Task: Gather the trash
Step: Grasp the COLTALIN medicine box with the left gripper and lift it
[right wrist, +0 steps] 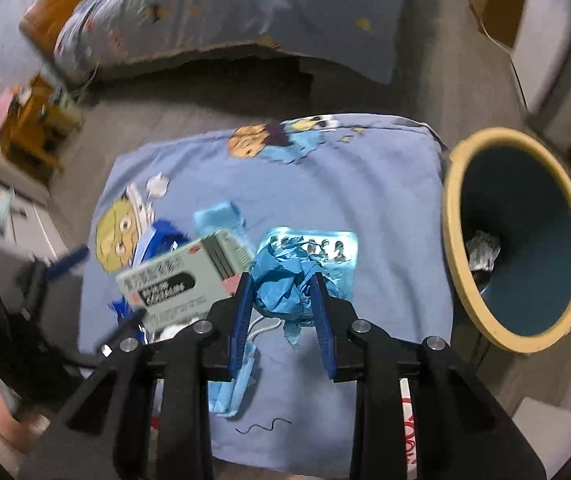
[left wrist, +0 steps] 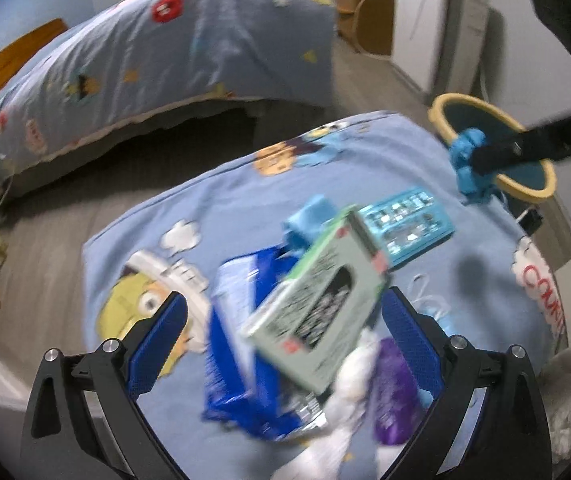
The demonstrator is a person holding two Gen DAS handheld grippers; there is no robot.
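Trash lies on a blue cartoon-print cloth [left wrist: 333, 160] spread on the floor. My left gripper [left wrist: 285, 298] is open, its fingers wide on either side of a pale green box [left wrist: 317, 308] that rests on a blue foil bag [left wrist: 237, 344]; the pads do not touch the box. White tissue [left wrist: 349, 380] and a purple wrapper [left wrist: 393, 392] lie beside it. My right gripper [right wrist: 281, 284] is shut on crumpled blue paper [right wrist: 281, 280], lifted off the cloth left of the yellow-rimmed bin [right wrist: 451, 216]. A teal blister tray [right wrist: 325, 244] lies under it.
A crumpled silver wrapper [right wrist: 483, 254] sits inside the bin. Light blue paper [right wrist: 221, 218] lies behind the green box. A bed with a blue cover [left wrist: 165, 52] stands beyond the cloth, white cabinets [left wrist: 421, 20] at the back right, and wooden furniture [right wrist: 33, 128] at the left.
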